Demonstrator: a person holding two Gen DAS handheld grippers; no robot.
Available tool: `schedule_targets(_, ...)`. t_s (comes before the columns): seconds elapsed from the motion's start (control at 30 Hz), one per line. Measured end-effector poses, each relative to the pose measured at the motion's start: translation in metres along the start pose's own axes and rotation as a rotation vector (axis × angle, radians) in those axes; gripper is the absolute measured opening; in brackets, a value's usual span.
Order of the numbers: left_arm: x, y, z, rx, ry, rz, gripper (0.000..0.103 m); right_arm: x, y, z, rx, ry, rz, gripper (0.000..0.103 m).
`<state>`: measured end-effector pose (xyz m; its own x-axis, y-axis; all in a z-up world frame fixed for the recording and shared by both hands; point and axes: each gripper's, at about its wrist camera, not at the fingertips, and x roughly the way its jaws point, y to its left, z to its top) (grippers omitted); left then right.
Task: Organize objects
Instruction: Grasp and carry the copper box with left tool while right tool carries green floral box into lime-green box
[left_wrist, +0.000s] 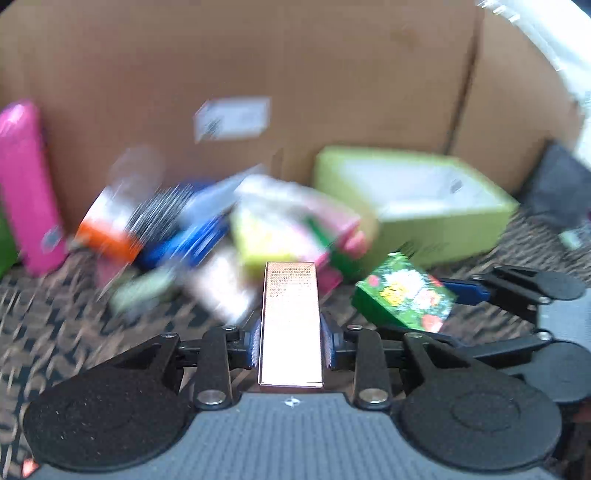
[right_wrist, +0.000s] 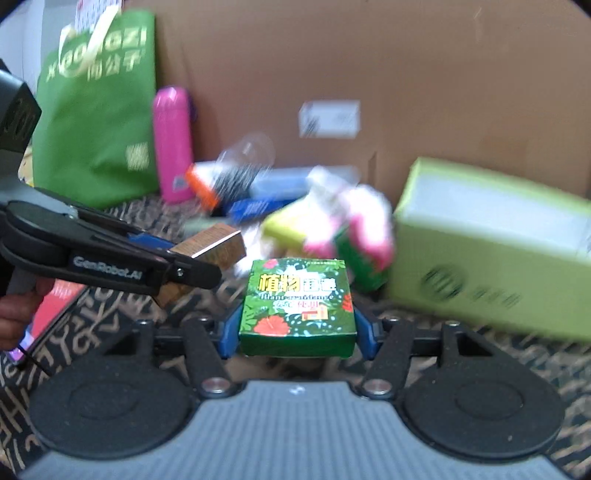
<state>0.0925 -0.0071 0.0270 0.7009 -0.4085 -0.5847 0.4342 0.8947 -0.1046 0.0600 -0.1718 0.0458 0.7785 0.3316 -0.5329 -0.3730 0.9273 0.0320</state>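
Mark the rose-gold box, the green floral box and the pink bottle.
rose-gold box (left_wrist: 290, 325): left wrist view, top face between the fingers.
green floral box (right_wrist: 297, 304): right wrist view, printed top face.
pink bottle (right_wrist: 172, 147): right wrist view, mid-body.

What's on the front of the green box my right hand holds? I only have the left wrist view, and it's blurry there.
Observer: The green box shows yellow Chinese characters and red flowers.
Operator: Anything left of the pink bottle?
Observer: Yes, a green bag with gold lettering stands beside the pink bottle.
Operator: What is the left gripper branded?
Observer: The left gripper, shut on the copper box, reads GenRobot.AI.
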Motion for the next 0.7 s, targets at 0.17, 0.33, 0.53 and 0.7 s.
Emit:
schedule_targets(0.17,0.014,-0.046,0.058,0.052,-0.089,-0.11,0.033,-0.029,-0.051,0.039,-0.024,-0.092,-0.123,0.06)
schedule_targets(0.33,0.072,-0.085,0.098,0.084,-0.066,-0.09,0.033,-0.019,-0.111,0.071,-0.005,-0.089,-0.251,0.06)
schedule_targets(0.53,0.149,-0.099,0.114,0.08,0.025,-0.022,0.033,0.033,-0.171,0.076,0.034,0.06,-0.33,0.06)
schedule_targets(0.7,0.188,-0.093,0.117,0.035,0.094,-0.008,0.033,0.076,-0.198,0.071,0.045,0.177,-0.336,0.06)
